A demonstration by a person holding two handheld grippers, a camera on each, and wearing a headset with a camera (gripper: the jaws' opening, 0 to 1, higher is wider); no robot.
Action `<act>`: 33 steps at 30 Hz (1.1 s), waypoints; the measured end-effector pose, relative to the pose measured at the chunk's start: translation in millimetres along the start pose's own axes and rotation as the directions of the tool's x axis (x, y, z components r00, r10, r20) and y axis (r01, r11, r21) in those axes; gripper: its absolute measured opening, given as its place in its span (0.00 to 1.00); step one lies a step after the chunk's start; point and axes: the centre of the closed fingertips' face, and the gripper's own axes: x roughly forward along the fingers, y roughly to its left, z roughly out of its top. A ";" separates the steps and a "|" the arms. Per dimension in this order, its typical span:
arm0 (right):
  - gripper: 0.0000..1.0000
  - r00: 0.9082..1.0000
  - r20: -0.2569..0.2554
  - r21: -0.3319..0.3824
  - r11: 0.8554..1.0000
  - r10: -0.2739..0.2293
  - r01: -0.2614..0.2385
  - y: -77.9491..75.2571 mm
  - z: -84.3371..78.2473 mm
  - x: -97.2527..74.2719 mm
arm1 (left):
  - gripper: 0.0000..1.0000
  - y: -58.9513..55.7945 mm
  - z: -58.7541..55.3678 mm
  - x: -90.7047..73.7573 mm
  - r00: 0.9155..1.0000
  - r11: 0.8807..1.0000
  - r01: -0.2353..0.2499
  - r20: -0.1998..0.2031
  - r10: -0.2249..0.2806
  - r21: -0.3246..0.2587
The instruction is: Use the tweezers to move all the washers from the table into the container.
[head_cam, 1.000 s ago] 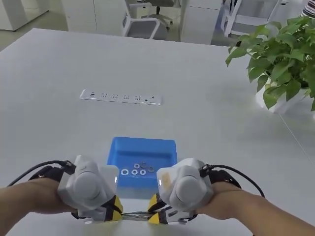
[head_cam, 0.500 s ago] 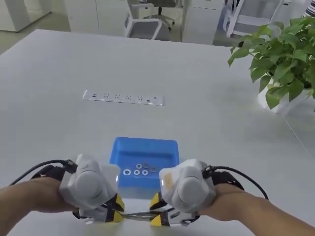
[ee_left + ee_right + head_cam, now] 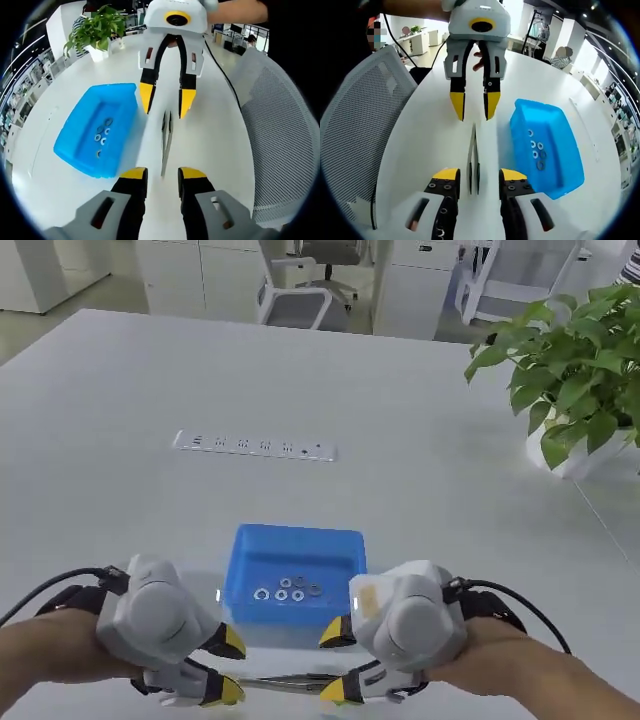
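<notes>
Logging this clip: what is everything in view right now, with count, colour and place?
table: one, pale grey, under everything
container: one, blue, on the table just beyond the grippers
washers: about six, silver, inside the container
tweezers: one pair, metal, flat on the table between the grippers
power strip: one, white, on the table beyond the container
plant: one, green in a white pot, far right of the table
office chair: one, pale, beyond the table's far edge
mesh chair: one, pale grey, by the near edge
left gripper: one, grey with yellow tips, open
right gripper: one, the same colours, open, facing the left
hands: two, holding the grippers
</notes>
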 end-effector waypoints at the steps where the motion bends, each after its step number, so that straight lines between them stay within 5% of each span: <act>1: 0.32 1.000 0.006 0.011 1.000 -0.010 0.010 -0.9 0.6 -2.9 | 0.30 -0.3 2.6 -2.6 1.000 1.000 -0.006 0.015 0.006 -0.014; 6: 0.37 0.997 0.036 0.087 0.994 -0.063 0.060 -3.3 2.9 -19.9 | 0.36 3.3 15.0 -22.3 0.994 0.994 -0.049 0.092 0.058 -0.096; 10: 0.44 0.987 0.081 0.187 0.975 -0.136 0.119 -9.3 5.5 -36.8 | 0.44 7.6 20.7 -37.6 0.985 0.984 -0.081 0.137 0.104 -0.160; 15: 0.51 0.966 0.119 0.291 0.938 -0.228 0.185 -16.3 4.6 -58.4 | 0.54 12.9 31.3 -59.8 0.956 0.962 -0.140 0.221 0.193 -0.235; 19: 0.55 0.950 0.140 0.346 0.913 -0.277 0.216 -17.0 2.4 -69.5 | 0.63 12.5 33.7 -69.2 0.942 0.952 -0.176 0.239 0.237 -0.251; 22: 0.62 0.934 0.155 0.402 0.884 -0.321 0.237 -18.6 0.4 -76.7 | 0.71 14.8 41.4 -77.5 0.913 0.935 -0.216 0.281 0.295 -0.280; 26: 0.70 0.921 0.166 0.434 0.865 -0.351 0.252 -19.4 -0.2 -84.0 | 0.78 15.6 46.5 -84.4 0.889 0.919 -0.248 0.306 0.342 -0.306; 30: 0.79 0.900 0.179 0.470 0.838 -0.397 0.277 -20.3 -1.6 -92.3 | 0.85 13.5 49.2 -87.9 0.872 0.906 -0.261 0.321 0.370 -0.334; 33: 0.81 0.899 0.178 0.469 0.837 -0.401 0.281 -15.7 -4.2 -94.9 | 0.88 7.9 48.5 -86.9 0.868 0.901 -0.246 0.333 0.368 -0.356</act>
